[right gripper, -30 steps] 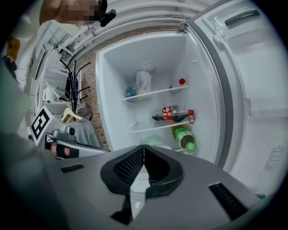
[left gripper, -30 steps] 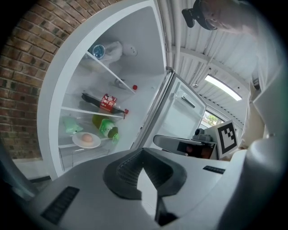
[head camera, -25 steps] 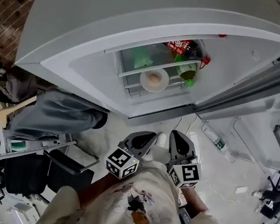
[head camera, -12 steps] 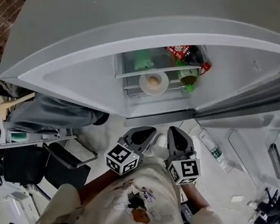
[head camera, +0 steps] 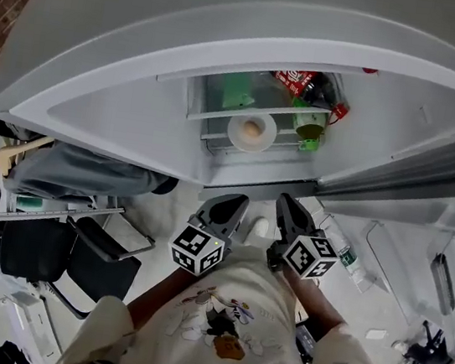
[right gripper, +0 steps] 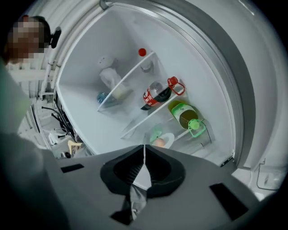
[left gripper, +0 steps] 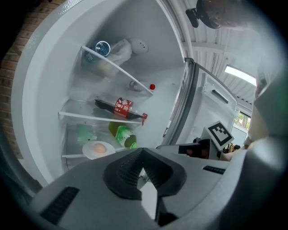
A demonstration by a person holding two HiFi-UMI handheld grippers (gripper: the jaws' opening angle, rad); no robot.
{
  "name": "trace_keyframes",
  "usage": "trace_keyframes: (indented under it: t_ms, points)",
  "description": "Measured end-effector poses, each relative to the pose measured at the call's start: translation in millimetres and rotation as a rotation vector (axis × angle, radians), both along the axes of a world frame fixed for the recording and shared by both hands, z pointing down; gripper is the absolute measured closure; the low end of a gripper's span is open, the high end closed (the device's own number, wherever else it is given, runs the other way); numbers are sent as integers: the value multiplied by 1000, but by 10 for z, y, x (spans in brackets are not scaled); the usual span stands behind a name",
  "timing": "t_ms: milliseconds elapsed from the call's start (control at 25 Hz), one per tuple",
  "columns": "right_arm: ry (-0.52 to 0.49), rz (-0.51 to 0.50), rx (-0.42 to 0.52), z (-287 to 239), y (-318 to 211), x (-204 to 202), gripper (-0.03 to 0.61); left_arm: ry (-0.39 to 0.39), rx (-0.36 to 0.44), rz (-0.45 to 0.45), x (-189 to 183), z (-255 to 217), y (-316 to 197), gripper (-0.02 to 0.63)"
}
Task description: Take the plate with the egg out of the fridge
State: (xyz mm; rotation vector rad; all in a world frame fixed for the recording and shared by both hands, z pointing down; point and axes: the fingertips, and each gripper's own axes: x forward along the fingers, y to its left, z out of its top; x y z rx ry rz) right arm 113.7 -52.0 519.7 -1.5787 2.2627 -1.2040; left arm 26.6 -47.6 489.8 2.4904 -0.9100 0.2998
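Plate (head camera: 252, 132): white, round; on the lower shelf (head camera: 217, 140) inside the open fridge (head camera: 126, 124), at that shelf's front edge.
Egg (head camera: 253, 127): one, pale brown, lying at the middle of the plate.
Green bottle (head camera: 308, 126): on its side, just right of the plate on the same shelf, cap toward the front.
Green packet (head camera: 236, 98): behind the plate, toward the back of the shelf; kind cannot be told.
Cola bottle (head camera: 300, 81): dark, red label and red cap, lying on the shelf above.
Upper shelf (left gripper: 118, 72): a can with a blue top and a pale bundle at the left, a small bottle with a red cap at the right.
Door (head camera: 419, 176): swung open on the right side.
Left gripper (left gripper: 142, 150): jaws closed tip to tip, nothing between them; outside the fridge, below its front edge, well apart from the plate.
Right gripper (right gripper: 144, 147): jaws closed, nothing held; just beside the left gripper, pointed at the fridge.
Chair (head camera: 100, 268): black, on the floor at the left.
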Motion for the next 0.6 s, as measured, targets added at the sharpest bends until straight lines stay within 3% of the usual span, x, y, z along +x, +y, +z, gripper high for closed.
trace_keyframes:
  t_ms: [400,600]
  points:
    - [-185,-11,-124,311,-296,-117,571,-25,8,-70,-80,31,34,604]
    - [-229,-17,-171,446,-399,-189,569,-32,10,-112,-180,29,55,604]
